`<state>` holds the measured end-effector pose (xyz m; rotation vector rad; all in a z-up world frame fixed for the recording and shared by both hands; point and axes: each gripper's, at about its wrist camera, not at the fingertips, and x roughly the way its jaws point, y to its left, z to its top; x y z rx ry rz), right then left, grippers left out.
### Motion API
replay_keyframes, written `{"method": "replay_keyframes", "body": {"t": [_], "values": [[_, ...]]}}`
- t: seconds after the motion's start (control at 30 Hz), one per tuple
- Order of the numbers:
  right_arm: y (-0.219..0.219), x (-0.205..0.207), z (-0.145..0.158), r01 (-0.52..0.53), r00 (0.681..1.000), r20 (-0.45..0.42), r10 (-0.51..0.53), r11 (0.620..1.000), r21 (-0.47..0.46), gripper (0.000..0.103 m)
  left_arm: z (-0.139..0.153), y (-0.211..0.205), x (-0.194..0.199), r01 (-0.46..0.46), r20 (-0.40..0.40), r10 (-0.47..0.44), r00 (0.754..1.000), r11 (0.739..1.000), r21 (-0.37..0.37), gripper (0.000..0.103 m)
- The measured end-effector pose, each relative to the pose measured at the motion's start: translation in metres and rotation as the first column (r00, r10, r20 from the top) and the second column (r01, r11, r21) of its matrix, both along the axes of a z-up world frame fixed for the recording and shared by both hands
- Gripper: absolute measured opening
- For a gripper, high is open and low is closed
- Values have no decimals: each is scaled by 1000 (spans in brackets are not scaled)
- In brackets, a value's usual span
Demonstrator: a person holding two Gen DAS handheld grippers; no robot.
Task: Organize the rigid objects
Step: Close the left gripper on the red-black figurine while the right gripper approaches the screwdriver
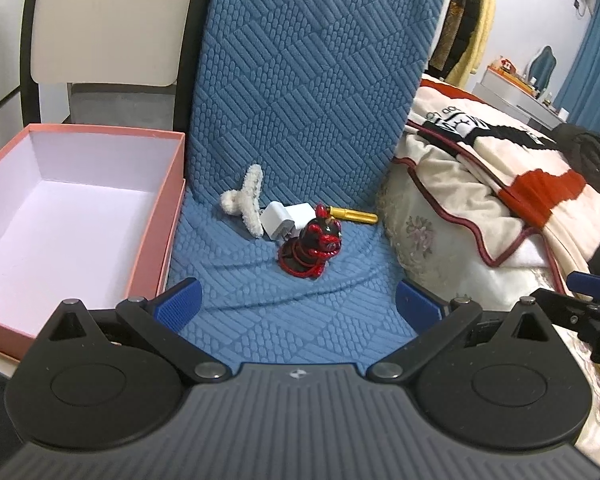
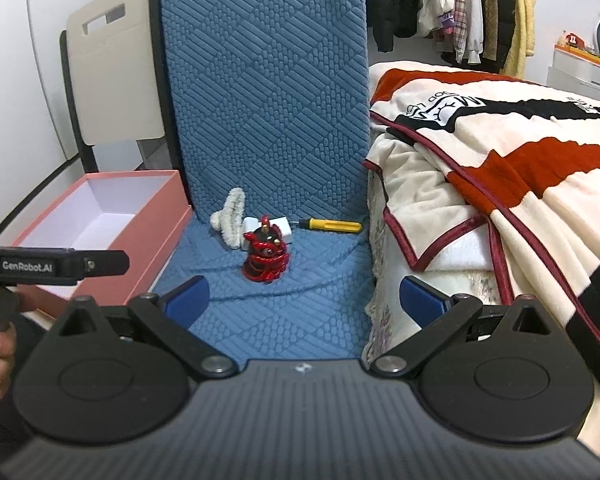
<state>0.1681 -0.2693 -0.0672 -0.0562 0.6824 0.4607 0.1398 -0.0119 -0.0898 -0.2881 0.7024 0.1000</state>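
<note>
Right wrist: yellow screwdriver (image 2: 332, 225) flat, crosswise, tip leftward.

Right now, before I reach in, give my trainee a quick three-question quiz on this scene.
1. True or false: the pink box already holds an item.
2. Which thing stands nearest the grippers: A white charger, B red and black figurine, C yellow screwdriver?
3. Fill in: both the left gripper and the right gripper are ____.

Key: 1 false, its visible inside is bare; 2 B; 3 open.
</note>
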Motion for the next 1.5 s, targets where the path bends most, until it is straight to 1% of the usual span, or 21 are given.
{"method": "replay_keyframes", "body": {"t": [0.1, 0.23, 0.37, 0.5, 0.57, 0.67, 0.83, 0.87, 0.9, 0.97, 1.0, 1.03, 1.07, 1.13, 1.27, 1.3, 1.33, 1.4, 1.5], "values": [[1, 14, -5, -25, 1000, -4, 25, 1000, -1, 103, -5, 0, 11, -18, 10, 18, 1000, 1000, 4, 103], [5, 39, -13, -61, 998, -17, 61, 998, -19, 103, -12, -3, 28, -15, 8, 14, 1000, 1000, 7, 103], [11, 65, -20, -100, 995, -11, 100, 994, -33, 103, -23, -6, 45, -10, 14, 10, 1000, 1000, 13, 103], [17, 94, -26, -128, 992, -15, 127, 991, -34, 103, -36, -4, 64, -14, -2, 14, 1000, 1000, -5, 103], [20, 109, -28, -125, 992, -15, 124, 991, -37, 103, -43, 0, 74, -20, -13, 20, 1000, 1000, -14, 103], [24, 133, -32, -142, 989, -40, 141, 990, -14, 103, -53, 7, 85, -20, -10, 20, 1000, 999, -45, 103], [39, 165, -40, -186, 982, -31, 185, 982, -26, 101, -64, 12, 104, -22, -12, 22, 1000, 999, -24, 103], [42, 171, -42, -203, 979, -33, 203, 979, -26, 100, -66, 14, 107, -20, -10, 20, 1000, 999, -30, 103], [46, 177, -45, -217, 976, -41, 215, 976, -30, 97, -68, 16, 111, -13, -7, 13, 1000, 999, -42, 103], [56, 192, -51, -236, 971, -59, 234, 970, -49, 90, -73, 19, 118, -7, 3, 7, 1000, 998, -56, 103], [60, 197, -54, -248, 968, -66, 244, 967, -57, 84, -74, 19, 121, -5, 3, 5, 1000, 998, -60, 102], [64, 204, -58, -265, 963, -78, 260, 962, -63, 78, -77, 19, 125, 2, 7, -2, 1000, 998, -66, 101], [69, 211, -63, -281, 957, -96, 274, 957, -66, 77, -80, 19, 128, 9, 9, -9, 1000, 997, -72, 100], [77, 225, -73, -300, 948, -135, 288, 951, -80, 71, -86, 18, 135, 28, 8, -28, 1000, 996, -88, 97], [94, 252, -93, -339, 926, -211, 312, 934, -110, 68, -99, 14, 151, 66, 10, -66, 998, 991, -116, 94], [98, 259, -98, -342, 922, -231, 310, 932, -116, 66, -103, 12, 156, 75, 9, -74, 997, 990, -121, 93], [102, 265, -104, -343, 919, -249, 305, 931, -124, 66, -106, 10, 160, 87, 10, -86, 996, 988, -125, 91], [112, 276, -115, -353, 910, -285, 303, 924, -145, 65, -111, 6, 169, 104, 14, -103, 995, 988, -114, 91], [125, 288, -130, -371, 901, -313, 302, 909, -191, 65, -121, 3, 183, 106, 7, -106, 994, 989, -99, 91]]}}
